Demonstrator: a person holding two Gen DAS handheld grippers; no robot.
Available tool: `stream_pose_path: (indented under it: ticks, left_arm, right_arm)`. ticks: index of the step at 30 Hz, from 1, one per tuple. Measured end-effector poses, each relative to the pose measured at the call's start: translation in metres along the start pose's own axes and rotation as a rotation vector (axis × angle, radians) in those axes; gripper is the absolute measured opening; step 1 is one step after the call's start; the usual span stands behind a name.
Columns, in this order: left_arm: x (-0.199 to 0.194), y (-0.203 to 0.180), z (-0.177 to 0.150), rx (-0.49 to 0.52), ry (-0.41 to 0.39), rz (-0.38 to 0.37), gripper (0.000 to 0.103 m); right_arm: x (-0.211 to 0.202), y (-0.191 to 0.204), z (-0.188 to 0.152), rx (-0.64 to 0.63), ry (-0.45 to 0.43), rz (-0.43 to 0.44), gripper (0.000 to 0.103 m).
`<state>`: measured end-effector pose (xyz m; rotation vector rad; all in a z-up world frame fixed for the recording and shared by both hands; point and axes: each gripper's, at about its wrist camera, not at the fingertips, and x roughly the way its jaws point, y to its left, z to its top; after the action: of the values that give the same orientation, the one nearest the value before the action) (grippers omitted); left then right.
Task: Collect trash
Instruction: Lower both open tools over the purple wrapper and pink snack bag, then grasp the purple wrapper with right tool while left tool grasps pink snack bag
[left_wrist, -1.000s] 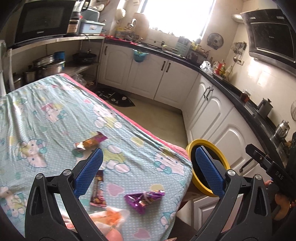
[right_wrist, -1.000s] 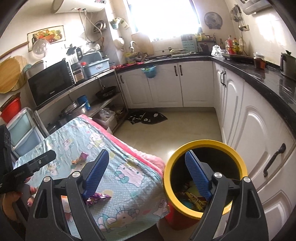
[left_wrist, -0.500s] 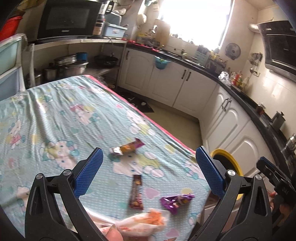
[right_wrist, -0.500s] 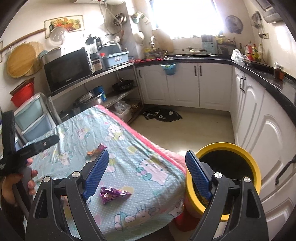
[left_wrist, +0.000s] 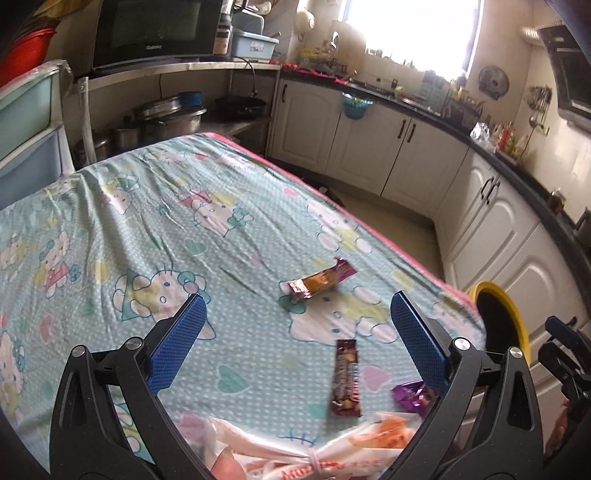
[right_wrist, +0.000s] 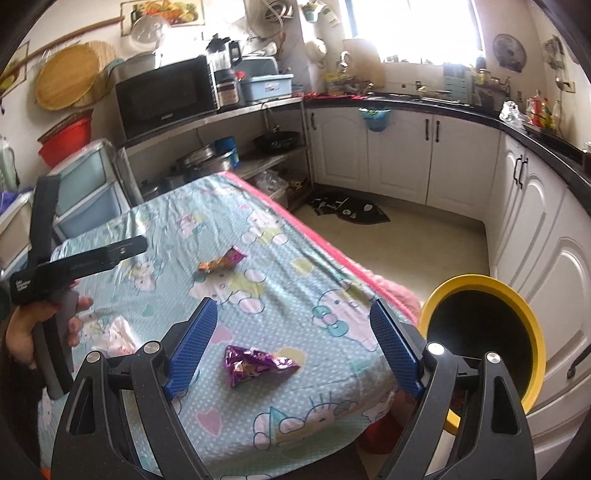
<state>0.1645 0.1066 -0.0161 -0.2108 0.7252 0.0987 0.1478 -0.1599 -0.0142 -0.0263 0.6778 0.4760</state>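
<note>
Three wrappers on the cartoon-print sheet (right_wrist: 258, 258): crumpled purple foil wrapper (right_wrist: 258, 363), brown bar wrapper (left_wrist: 345, 376), orange-purple wrapper (left_wrist: 319, 282). Left gripper (left_wrist: 295, 347) and right gripper (right_wrist: 293, 347) gape empty. Approach step; next, close on purple foil, carry to yellow-rimmed bin (right_wrist: 480, 332).

Hard daylight from the blown-out window (right_wrist: 413, 29); fisheye-bent edges — dark corners, slight blur near the lens

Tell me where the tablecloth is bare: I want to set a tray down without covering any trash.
The far half of the tablecloth, beyond the orange wrapper, is bare. Toward the yellow bin it is crowded: brown bar wrapper, purple wrapper, white-and-orange bag. A narrow free strip lies between the orange and purple wrappers.
</note>
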Motion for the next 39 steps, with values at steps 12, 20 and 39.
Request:
stream_pose_path:
  ticks: [12, 20, 39]
  left_arm:
    - [0.057, -0.014, 0.003, 0.180, 0.126, 0.031, 0.092]
    - [0.093, -0.024, 0.010, 0.265, 0.193, 0.036, 0.092]
    - [0.145, -0.040, 0.020, 0.306, 0.300, 0.024, 0.068]
  right_arm:
    - [0.039, 0.012, -0.021, -0.064, 0.096, 0.009, 0.082]
    - [0.066, 0.020, -0.036, -0.120, 0.171, 0.014, 0.072]
    - [0.094, 0.028, -0.045, -0.167, 0.229, 0.064, 0.017]
